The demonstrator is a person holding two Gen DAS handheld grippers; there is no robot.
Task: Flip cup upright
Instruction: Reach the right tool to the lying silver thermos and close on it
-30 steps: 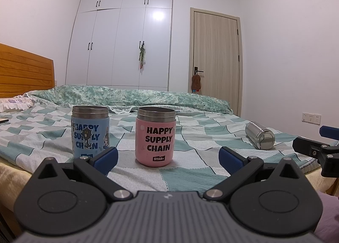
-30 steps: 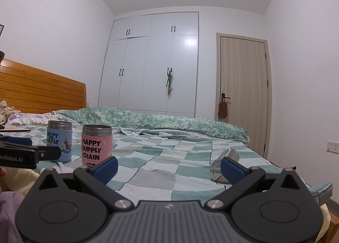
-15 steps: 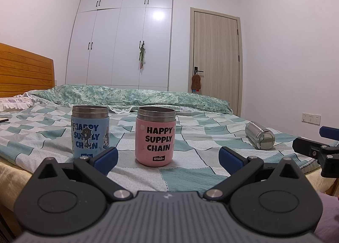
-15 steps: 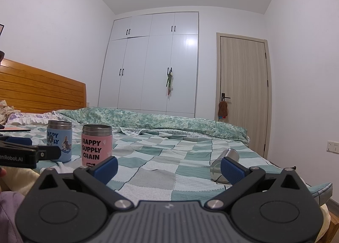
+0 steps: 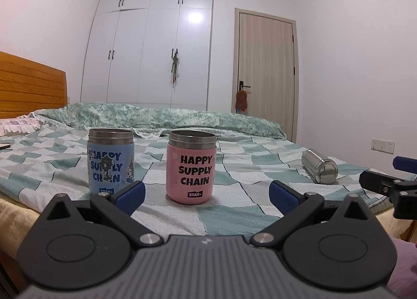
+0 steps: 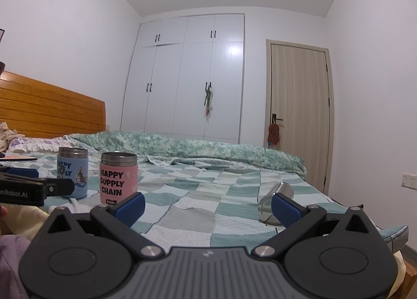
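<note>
Jaws on your left gripper (image 5: 206, 192) and right gripper (image 6: 207, 203) spread wide, holding nothing. Bare steel cylindrical cup (image 5: 319, 170) lies sideways near the checkered bed's (image 5: 229, 217) right edge, well apart from the pink mug (image 5: 191, 166).

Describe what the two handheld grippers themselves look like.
The left gripper and right gripper look alike: a ribbed grey body, two black linkage arms with round hubs and silver pivot bolts, and blue ribbed pads on the fingers. Seen side-on from the right wrist, the left gripper carries white lettering ending "nRobot.AI". No cables show.
</note>
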